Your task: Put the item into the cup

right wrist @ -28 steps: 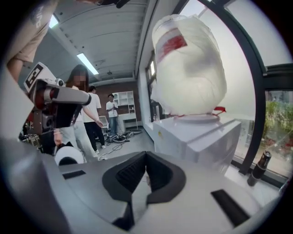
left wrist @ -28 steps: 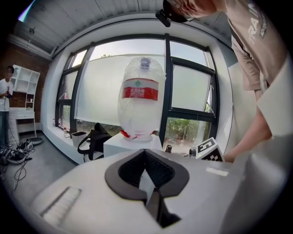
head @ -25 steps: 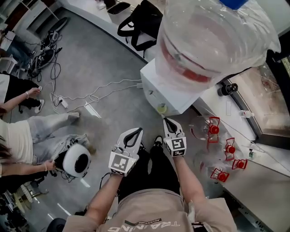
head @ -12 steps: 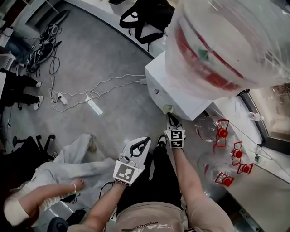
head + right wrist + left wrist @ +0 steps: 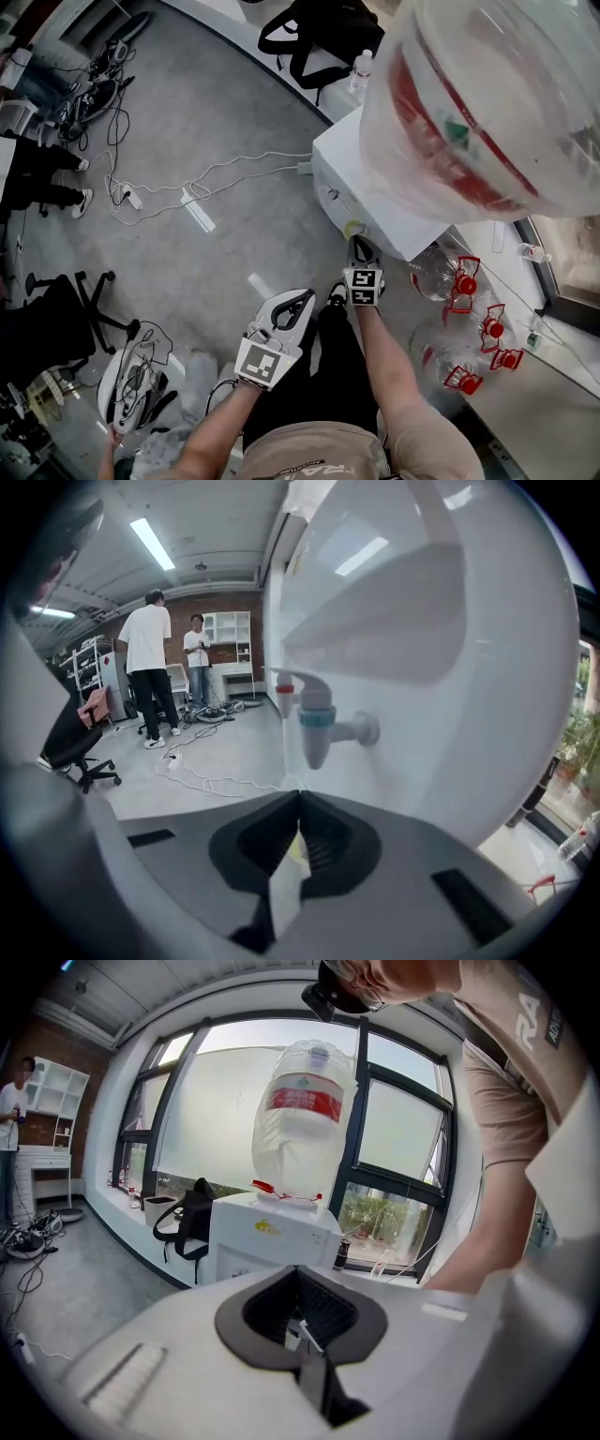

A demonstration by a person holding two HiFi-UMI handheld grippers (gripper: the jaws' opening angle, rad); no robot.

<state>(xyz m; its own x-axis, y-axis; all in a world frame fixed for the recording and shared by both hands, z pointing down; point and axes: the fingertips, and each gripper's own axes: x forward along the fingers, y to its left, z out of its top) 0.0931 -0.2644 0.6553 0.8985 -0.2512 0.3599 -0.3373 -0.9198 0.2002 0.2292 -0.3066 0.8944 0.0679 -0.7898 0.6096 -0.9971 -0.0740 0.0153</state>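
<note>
A white water dispenser (image 5: 375, 202) carries a big clear bottle (image 5: 497, 103) with a red label. My right gripper (image 5: 354, 244) reaches to its front and is shut on the wall of a paper cup (image 5: 353, 228) with a yellow-green inside. In the right gripper view the cup (image 5: 284, 883) sits just below the blue tap (image 5: 319, 728) and red tap (image 5: 284, 688); a thin stream seems to fall from the red one. My left gripper (image 5: 300, 300) hangs lower left, away from the dispenser (image 5: 272, 1237), shut on a small thin white item (image 5: 302, 1332).
Empty bottles with red handles (image 5: 455, 274) lie on the floor right of the dispenser. Cables (image 5: 187, 187) trail over the grey floor at left, a black bag (image 5: 319, 37) hangs at the back, an office chair (image 5: 56, 319) stands left. Two people (image 5: 150, 667) stand far off.
My right gripper has moved forward with the cup to the dispenser's taps. The left gripper has hardly shifted. The person in light clothes at the left has moved out of view.
</note>
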